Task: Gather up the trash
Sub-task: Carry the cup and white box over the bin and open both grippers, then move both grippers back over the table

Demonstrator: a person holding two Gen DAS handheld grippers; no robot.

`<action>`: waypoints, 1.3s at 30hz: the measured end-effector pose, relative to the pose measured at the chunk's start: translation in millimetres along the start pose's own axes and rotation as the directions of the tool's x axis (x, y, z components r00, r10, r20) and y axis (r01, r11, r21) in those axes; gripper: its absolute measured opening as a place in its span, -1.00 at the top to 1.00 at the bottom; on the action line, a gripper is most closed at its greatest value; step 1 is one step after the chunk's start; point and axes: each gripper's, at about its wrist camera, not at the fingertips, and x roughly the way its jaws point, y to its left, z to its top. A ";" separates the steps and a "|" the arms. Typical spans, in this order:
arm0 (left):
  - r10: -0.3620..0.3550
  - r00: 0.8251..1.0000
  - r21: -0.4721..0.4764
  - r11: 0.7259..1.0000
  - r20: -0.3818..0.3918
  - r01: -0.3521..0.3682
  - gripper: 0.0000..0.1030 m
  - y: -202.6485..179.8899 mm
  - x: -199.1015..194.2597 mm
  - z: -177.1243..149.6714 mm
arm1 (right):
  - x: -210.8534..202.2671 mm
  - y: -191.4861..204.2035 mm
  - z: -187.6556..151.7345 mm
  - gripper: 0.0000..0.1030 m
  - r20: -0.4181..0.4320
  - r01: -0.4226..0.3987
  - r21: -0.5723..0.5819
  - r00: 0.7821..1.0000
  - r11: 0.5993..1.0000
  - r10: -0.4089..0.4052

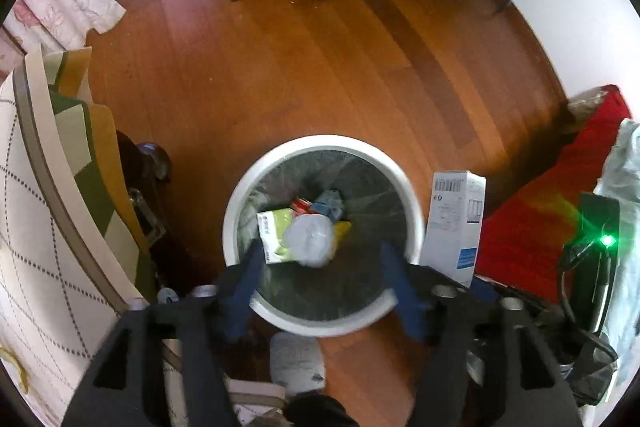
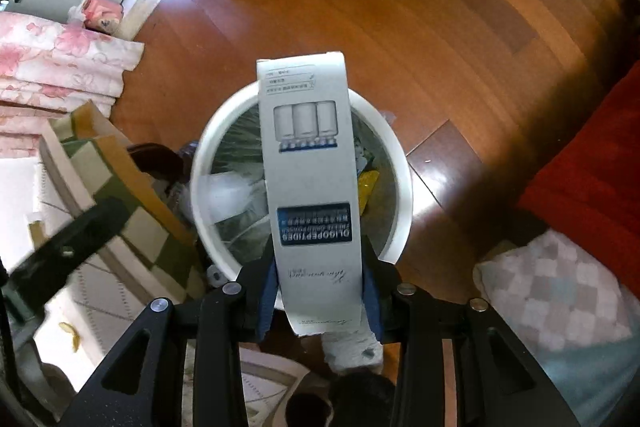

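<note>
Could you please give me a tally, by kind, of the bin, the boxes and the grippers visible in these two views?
Round white plastic bin with a clear liner: 1
Tall white cardboard box with blue label, clamped in the right gripper: 1
Pale green carton inside the bin: 1
Grippers, counting the open left gripper: 2
Total: 5

On the white carton (image 2: pixel 310 195) in my right wrist view I read "OLIGOPEPTIDES" upside down in the dark blue panel near its near end; the smaller lines around it and the script below are too fine to make out. In my left wrist view that carton (image 1: pixel 454 223) shows a barcode at its far end, digits unreadable.
</note>
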 end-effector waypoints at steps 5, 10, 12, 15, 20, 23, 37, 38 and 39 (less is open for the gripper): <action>0.166 0.986 0.069 0.984 0.011 -0.166 -0.81 -6.3 17.0 -3.2 | 20.0 -16.0 2.5 -0.85 0.010 0.095 0.000 0.995 0.995 -0.095; 0.216 0.976 0.081 0.973 0.004 -0.216 -0.86 -5.7 24.1 -13.0 | 18.7 -22.7 -1.0 -0.94 0.025 0.179 -0.006 0.984 0.984 -0.179; 0.229 0.973 0.084 0.970 0.012 -0.229 -0.86 -7.9 23.8 -15.8 | 16.2 -25.5 -3.2 -0.94 0.030 0.201 -0.007 0.979 0.980 -0.201; 0.245 0.969 0.079 0.966 0.026 -0.246 -0.86 -9.6 21.8 -17.6 | 11.2 -26.8 -6.8 -0.94 0.035 0.220 -0.006 0.975 0.975 -0.220; 0.248 0.968 0.065 0.966 0.034 -0.250 -0.86 -6.8 16.2 -15.1 | -6.3 -20.1 -10.3 -0.94 0.061 0.231 -0.005 0.971 0.973 -0.230; 0.245 0.969 0.057 0.967 0.043 -0.247 -0.86 -4.9 5.9 -15.8 | -23.4 -13.3 -15.1 -0.94 0.089 0.239 -0.011 0.967 0.971 -0.237; 0.295 0.941 -0.051 0.955 0.167 -0.291 -0.86 27.4 -115.4 -21.9 | -150.8 53.6 -41.9 -0.94 0.214 0.195 -0.038 0.960 0.980 -0.183; 0.317 0.932 -0.071 0.948 0.178 -0.309 -0.86 33.7 -127.2 -21.8 | -164.5 68.1 -43.8 -0.94 0.223 0.180 -0.052 0.961 0.982 -0.165; 0.333 0.923 -0.105 0.942 0.191 -0.318 -0.86 45.0 -144.6 -21.8 | -171.5 78.7 -45.1 -0.94 0.226 0.171 -0.064 0.962 0.983 -0.153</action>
